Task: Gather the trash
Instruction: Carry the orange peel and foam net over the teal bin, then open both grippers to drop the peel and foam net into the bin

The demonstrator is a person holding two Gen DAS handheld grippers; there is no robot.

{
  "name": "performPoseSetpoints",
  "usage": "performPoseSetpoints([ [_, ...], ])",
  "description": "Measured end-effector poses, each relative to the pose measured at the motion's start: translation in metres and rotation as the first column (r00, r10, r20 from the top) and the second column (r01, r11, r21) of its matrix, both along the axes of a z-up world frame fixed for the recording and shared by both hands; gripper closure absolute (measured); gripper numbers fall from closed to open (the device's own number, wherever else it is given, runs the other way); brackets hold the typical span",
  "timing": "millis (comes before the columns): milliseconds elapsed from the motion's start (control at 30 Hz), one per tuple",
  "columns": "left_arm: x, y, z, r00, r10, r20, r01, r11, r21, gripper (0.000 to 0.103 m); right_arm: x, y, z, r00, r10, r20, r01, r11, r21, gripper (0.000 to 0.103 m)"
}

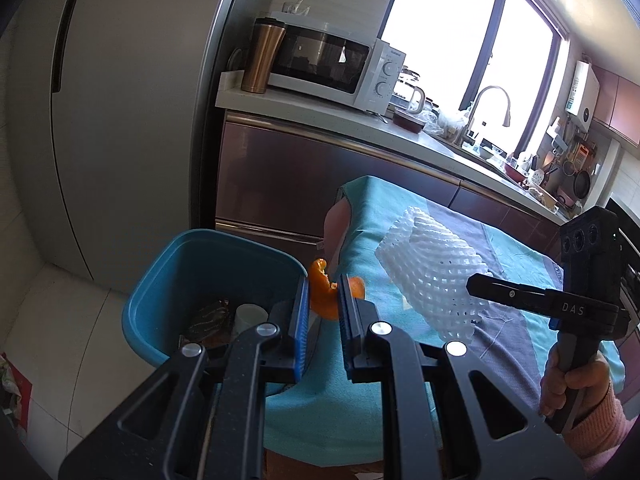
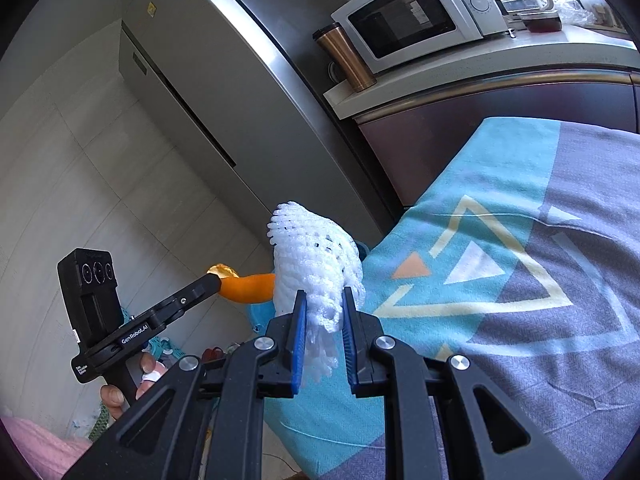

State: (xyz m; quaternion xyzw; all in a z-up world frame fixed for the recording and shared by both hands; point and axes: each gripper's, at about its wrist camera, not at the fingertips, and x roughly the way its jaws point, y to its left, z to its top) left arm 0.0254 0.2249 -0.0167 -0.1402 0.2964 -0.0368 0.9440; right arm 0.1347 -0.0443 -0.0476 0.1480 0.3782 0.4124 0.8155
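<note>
My left gripper (image 1: 323, 282) is shut on a curled orange peel (image 1: 325, 294), held beside the near rim of a blue trash bin (image 1: 168, 280) on the floor. The bin holds a white cup and dark scraps. My right gripper (image 2: 325, 300) is shut on a white foam fruit net (image 2: 312, 256), which hangs over the edge of the table's teal and grey cloth (image 2: 520, 280). In the left wrist view the foam net (image 1: 432, 276) and the right gripper (image 1: 480, 284) are at the right, above the cloth (image 1: 368, 380). The right wrist view shows the left gripper (image 2: 214, 280) with the peel (image 2: 250, 288) at its tip.
A tall grey fridge (image 1: 120, 120) stands behind the bin. A counter (image 1: 360, 120) carries a microwave (image 1: 332, 64), a copper tumbler (image 1: 262, 56), a kettle and a sink with a tap (image 1: 488, 108). Pale floor tiles (image 1: 60, 340) lie left of the bin.
</note>
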Motion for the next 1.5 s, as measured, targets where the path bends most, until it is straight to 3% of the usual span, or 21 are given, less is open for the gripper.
performPoseSetpoints([
  [467, 0.007, 0.034, -0.014, 0.996, 0.080, -0.033, -0.080, 0.997, -0.004, 0.089, 0.012, 0.044, 0.005, 0.998, 0.057, 0.013, -0.056, 0.998, -0.032, 0.088],
  [767, 0.021, 0.055, -0.032, 0.989, 0.129, -0.079, -0.130, 0.992, -0.005, 0.089, 0.024, 0.075, -0.009, 0.996, 0.086, -0.025, -0.088, 0.993, -0.073, 0.088],
  [1500, 0.064, 0.066, -0.085, 0.968, 0.159, -0.193, -0.157, 0.987, 0.026, 0.089, 0.047, 0.132, -0.033, 0.993, 0.087, -0.075, -0.100, 0.975, -0.197, 0.088],
])
